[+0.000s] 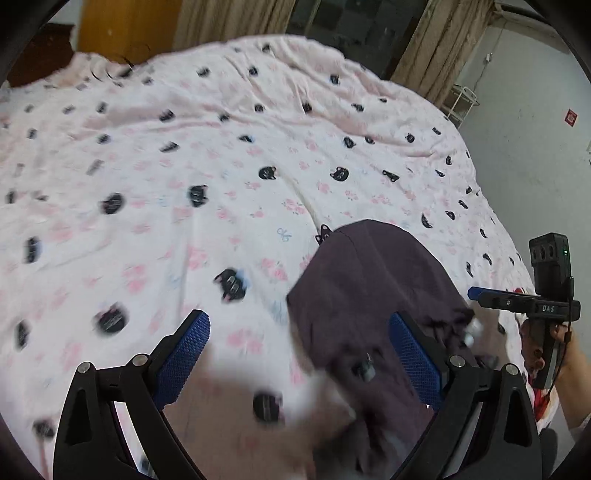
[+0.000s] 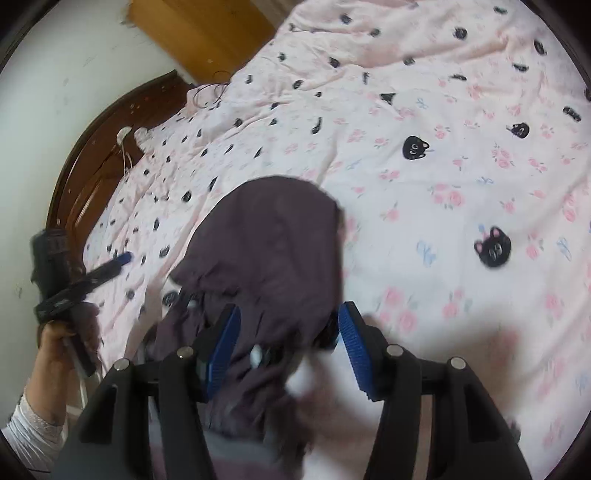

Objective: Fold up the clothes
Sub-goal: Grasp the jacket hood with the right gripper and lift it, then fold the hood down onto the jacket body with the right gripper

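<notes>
A dark purple garment (image 1: 369, 273) lies crumpled on the bed near its front edge; in the right wrist view the garment (image 2: 273, 236) runs between my fingers toward the camera. My left gripper (image 1: 301, 332) is open, its right finger over the garment's left part, the left finger above bare sheet. My right gripper (image 2: 290, 325) is open, hovering with the cloth between and below its blue pads. Each gripper shows in the other's view: the right gripper (image 1: 476, 293) at the garment's right, the left gripper (image 2: 123, 258) at its left. Both views are motion-blurred low down.
The bed sheet (image 1: 184, 166) is pink-white with black cat faces and flowers, wrinkled, and spreads wide beyond the garment. A dark wooden headboard (image 2: 92, 166) curves at the left. Curtains (image 1: 436, 48), a wooden cabinet (image 1: 125, 29) and a white rack (image 1: 461, 103) stand behind the bed.
</notes>
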`<state>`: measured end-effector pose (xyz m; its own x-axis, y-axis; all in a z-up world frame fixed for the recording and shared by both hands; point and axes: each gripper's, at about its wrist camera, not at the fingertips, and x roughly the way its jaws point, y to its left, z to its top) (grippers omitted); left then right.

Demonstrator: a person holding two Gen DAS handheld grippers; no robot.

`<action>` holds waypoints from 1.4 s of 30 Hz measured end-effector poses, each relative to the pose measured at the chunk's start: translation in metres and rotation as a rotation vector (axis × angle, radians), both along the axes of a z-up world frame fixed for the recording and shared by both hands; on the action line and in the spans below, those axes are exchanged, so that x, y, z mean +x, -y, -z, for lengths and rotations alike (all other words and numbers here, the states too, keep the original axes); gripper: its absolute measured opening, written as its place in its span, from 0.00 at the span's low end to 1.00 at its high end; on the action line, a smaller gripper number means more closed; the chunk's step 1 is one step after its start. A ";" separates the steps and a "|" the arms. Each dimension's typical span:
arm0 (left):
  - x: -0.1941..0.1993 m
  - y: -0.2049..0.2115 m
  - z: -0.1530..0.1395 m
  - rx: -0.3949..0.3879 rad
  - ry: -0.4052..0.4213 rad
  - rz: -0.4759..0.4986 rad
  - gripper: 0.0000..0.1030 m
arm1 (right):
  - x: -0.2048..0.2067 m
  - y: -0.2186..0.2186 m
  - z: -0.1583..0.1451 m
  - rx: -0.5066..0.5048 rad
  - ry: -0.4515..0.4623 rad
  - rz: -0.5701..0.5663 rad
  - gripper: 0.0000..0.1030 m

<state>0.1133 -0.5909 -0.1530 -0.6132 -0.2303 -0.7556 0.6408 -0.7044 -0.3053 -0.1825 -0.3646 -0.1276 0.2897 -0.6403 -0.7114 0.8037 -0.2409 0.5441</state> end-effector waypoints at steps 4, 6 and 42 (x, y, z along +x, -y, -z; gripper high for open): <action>-0.019 0.030 0.030 0.081 0.001 0.012 0.93 | -0.023 0.021 0.019 0.015 0.070 0.011 0.56; -0.026 0.043 0.046 0.108 0.017 0.002 0.93 | -0.029 0.032 0.028 0.025 0.099 -0.001 0.56; -0.037 0.001 -0.002 0.134 -0.219 0.311 0.09 | 0.000 0.055 -0.037 -0.181 0.126 -0.191 0.03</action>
<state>0.0760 -0.5918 -0.1507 -0.7880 0.0831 -0.6101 0.3128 -0.7994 -0.5129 -0.1824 -0.4198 -0.0902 0.4957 -0.6790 -0.5415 0.7486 0.0180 0.6627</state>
